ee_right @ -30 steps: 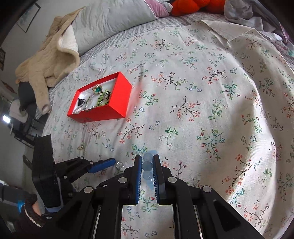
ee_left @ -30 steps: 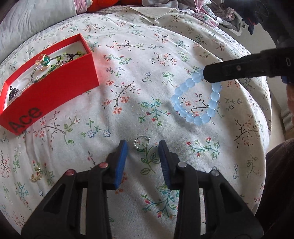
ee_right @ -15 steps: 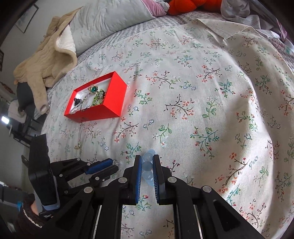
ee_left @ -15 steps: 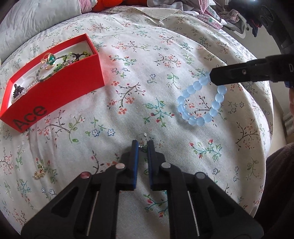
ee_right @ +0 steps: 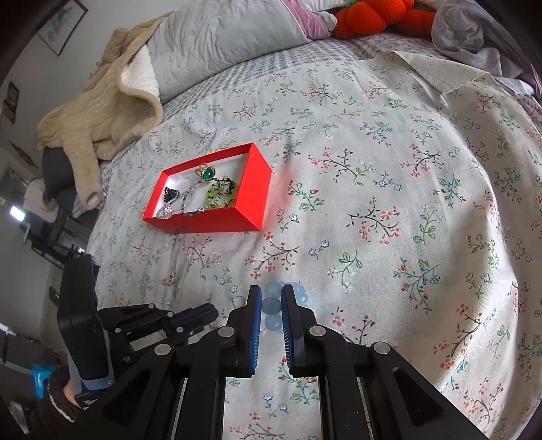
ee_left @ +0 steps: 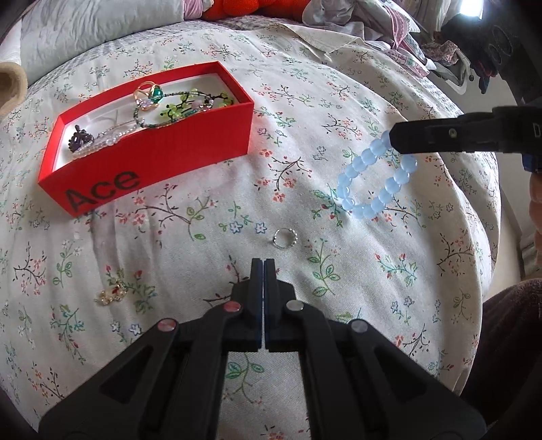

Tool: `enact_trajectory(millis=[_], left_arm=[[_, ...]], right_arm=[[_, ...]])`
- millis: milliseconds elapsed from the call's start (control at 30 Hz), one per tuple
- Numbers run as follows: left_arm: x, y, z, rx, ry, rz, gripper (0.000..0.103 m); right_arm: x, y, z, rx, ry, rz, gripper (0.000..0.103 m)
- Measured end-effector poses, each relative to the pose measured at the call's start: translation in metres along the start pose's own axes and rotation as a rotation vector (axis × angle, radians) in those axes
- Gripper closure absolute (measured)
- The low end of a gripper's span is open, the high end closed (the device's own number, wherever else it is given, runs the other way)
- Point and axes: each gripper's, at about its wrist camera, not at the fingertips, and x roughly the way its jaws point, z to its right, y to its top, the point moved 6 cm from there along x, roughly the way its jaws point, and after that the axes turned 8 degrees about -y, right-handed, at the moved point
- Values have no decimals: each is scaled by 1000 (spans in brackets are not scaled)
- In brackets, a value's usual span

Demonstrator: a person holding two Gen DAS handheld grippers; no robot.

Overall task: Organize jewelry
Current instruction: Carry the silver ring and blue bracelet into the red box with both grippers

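Observation:
A silver ring (ee_left: 284, 238) lies on the floral bedspread just ahead of my left gripper (ee_left: 263, 262), which is shut with nothing between its pads. My right gripper (ee_right: 271, 294) is shut on a pale blue bead bracelet (ee_right: 271, 306). In the left wrist view the bracelet (ee_left: 364, 211) hangs from the right gripper's tip (ee_left: 394, 138) and its lower beads rest on the cloth. The red box (ee_left: 152, 159) at the upper left holds a green-stone ring, green beads and other pieces. From the right wrist the box (ee_right: 250, 203) sits left of centre, the left gripper (ee_right: 210, 309) low at the left.
A small gold charm (ee_left: 110, 295) lies on the bedspread left of my left gripper. Pillows (ee_right: 220, 37), a beige jacket (ee_right: 101, 111) and an orange plush toy (ee_right: 369, 17) lie at the head of the bed. The bed's edge drops off at the right.
My left gripper closed from open around the ring and pulled back; the ring stays on the cloth ahead of the shut tips. The right gripper keeps the bracelet and shifted slightly.

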Motion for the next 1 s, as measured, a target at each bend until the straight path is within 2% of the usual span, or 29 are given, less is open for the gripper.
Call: enact_trajectory(millis=[67, 100, 133, 167, 200, 300, 400, 567, 633, 1000], left_arm=[[-2, 0, -2, -10, -3, 14, 100], [-1, 0, -2, -13, -14, 13, 86], [0, 0, -1, -14, -19, 12, 65], [2, 1, 1, -9, -19, 13, 57], [5, 2, 4, 0, -21, 15, 53], [21, 5, 9, 0, -15, -11, 53], [32, 10, 15, 28, 14, 1, 55], [37, 14, 21, 55, 39, 3, 71], [36, 13, 19, 51, 35, 2, 82], [20, 10, 15, 25, 36, 19, 82]], right_arm=[[0, 2, -5, 0, 8, 4, 91], [1, 3, -7, -1, 11, 5, 91], [1, 4, -8, -1, 12, 5, 91], [2, 4, -10, -2, 12, 5, 91], [3, 4, -10, -2, 11, 4, 91], [5, 3, -8, 3, 5, -3, 91], [6, 1, -1, 11, -5, -10, 91], [7, 0, 11, 25, -18, -16, 91], [7, 0, 14, 26, -23, -18, 91], [-3, 6, -3, 2, 5, 10, 91]])
